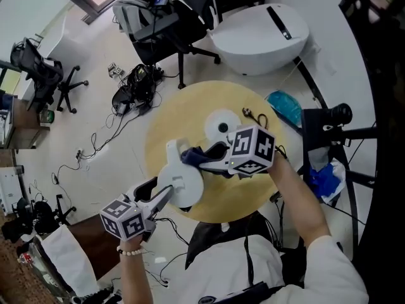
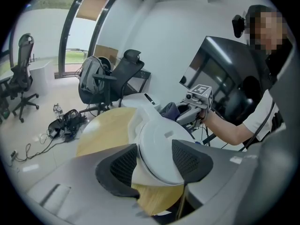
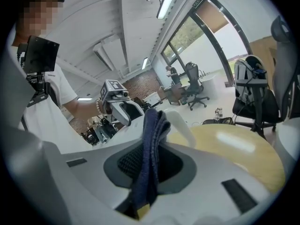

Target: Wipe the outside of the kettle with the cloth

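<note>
- Gripping the white plastic electric kettle [image 1: 183, 181] is the left gripper [image 1: 161, 193], whose jaws stand wide with a dark mesh pad on either side of the kettle's round body.
- In the left gripper view the kettle [image 2: 159, 144] fills the gap between the left gripper's [image 2: 154, 150] pads, and both pads lie against its sides.
- The kettle sits at the near left edge of the round pale wooden tabletop [image 1: 190, 116], tilted, with part of its body reaching out past the rim; whether it rests on the wood I cannot tell.
- The right gripper [image 1: 205, 160] has its jaws closed on a dark blue folded cloth [image 1: 193, 157], which hangs out between them as a narrow upright fold.
- In the right gripper view the cloth [image 3: 150, 158] runs up from the right gripper's [image 3: 149, 168] pads and its free end lies against the kettle's white handle [image 3: 180, 121].
- Seen from the head view, the cloth meets the kettle on its far right side, toward the middle of the tabletop.
- From the left gripper view the cloth [image 2: 169, 110] shows as a dark bundle just behind the kettle's top.
- A white round kettle base with a black centre [image 1: 221, 126] lies flat on the tabletop, beyond the cloth, between the tabletop's middle and its far edge, apart from the kettle.
- A black office chair [image 1: 177, 18] stands on the floor beyond the far edge of the tabletop.
</note>
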Demonstrator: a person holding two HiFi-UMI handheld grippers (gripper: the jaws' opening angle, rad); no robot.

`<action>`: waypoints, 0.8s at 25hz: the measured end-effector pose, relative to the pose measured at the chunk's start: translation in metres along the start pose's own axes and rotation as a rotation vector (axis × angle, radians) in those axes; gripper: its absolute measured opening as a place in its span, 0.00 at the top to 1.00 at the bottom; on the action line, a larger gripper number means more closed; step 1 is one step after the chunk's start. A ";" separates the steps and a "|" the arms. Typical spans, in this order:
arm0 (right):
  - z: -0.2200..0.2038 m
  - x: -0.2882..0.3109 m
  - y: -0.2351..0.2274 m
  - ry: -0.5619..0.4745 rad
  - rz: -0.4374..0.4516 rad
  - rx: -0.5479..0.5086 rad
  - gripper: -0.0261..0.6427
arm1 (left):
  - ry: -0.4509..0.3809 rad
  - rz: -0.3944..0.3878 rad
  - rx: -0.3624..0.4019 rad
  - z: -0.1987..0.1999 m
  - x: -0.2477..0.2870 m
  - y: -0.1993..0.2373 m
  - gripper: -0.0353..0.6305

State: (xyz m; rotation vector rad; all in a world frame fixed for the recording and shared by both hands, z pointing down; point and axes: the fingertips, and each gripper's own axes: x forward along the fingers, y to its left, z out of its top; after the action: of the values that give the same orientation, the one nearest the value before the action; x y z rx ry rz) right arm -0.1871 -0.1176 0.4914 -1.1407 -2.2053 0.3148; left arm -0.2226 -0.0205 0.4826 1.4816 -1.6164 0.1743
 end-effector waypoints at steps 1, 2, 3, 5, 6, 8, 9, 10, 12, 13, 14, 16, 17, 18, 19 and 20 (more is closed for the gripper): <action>-0.002 0.002 -0.002 0.003 0.002 0.002 0.86 | 0.002 0.003 -0.003 0.000 0.000 0.000 0.58; -0.005 0.004 -0.005 0.007 0.001 0.008 0.86 | 0.004 0.006 -0.007 0.000 0.000 -0.001 0.58; -0.010 0.008 -0.009 0.014 -0.002 0.017 0.86 | 0.004 0.009 -0.011 0.001 0.000 -0.001 0.58; -0.021 0.015 -0.016 0.027 -0.012 0.042 0.86 | 0.003 0.018 -0.023 0.001 -0.001 -0.001 0.58; -0.028 0.019 -0.020 0.036 -0.020 0.056 0.86 | 0.000 0.025 -0.030 0.001 -0.002 -0.001 0.58; -0.046 0.028 -0.031 0.063 -0.047 0.086 0.86 | -0.015 0.039 -0.050 0.001 -0.002 -0.001 0.58; -0.056 0.032 -0.037 0.080 -0.063 0.101 0.86 | -0.024 0.045 -0.061 0.001 -0.003 -0.001 0.58; -0.066 0.038 -0.044 0.099 -0.079 0.116 0.86 | -0.032 0.050 -0.070 0.001 -0.003 -0.001 0.58; -0.088 0.048 -0.056 0.142 -0.114 0.140 0.86 | -0.041 0.056 -0.079 0.000 -0.004 0.000 0.58; -0.098 0.053 -0.063 0.164 -0.131 0.153 0.86 | -0.044 0.058 -0.081 0.000 -0.004 0.000 0.58; -0.108 0.057 -0.069 0.181 -0.147 0.169 0.86 | -0.046 0.060 -0.084 0.000 -0.004 0.000 0.58; -0.123 0.064 -0.079 0.204 -0.180 0.208 0.86 | -0.052 0.064 -0.093 0.000 -0.004 0.000 0.58; -0.129 0.067 -0.084 0.214 -0.199 0.226 0.86 | -0.058 0.067 -0.100 0.001 -0.005 0.000 0.58; -0.136 0.070 -0.088 0.224 -0.221 0.243 0.86 | -0.066 0.072 -0.106 0.000 -0.005 0.000 0.58; -0.142 0.071 -0.091 0.234 -0.245 0.260 0.86 | -0.075 0.077 -0.111 0.000 -0.005 0.001 0.58; -0.147 0.072 -0.094 0.240 -0.268 0.277 0.86 | -0.084 0.082 -0.118 0.000 -0.005 0.001 0.58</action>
State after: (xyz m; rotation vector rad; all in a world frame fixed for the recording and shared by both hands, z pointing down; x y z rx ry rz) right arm -0.1866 -0.1270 0.6802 -0.6863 -1.9972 0.3367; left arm -0.2240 -0.0166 0.4795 1.3497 -1.7259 0.0624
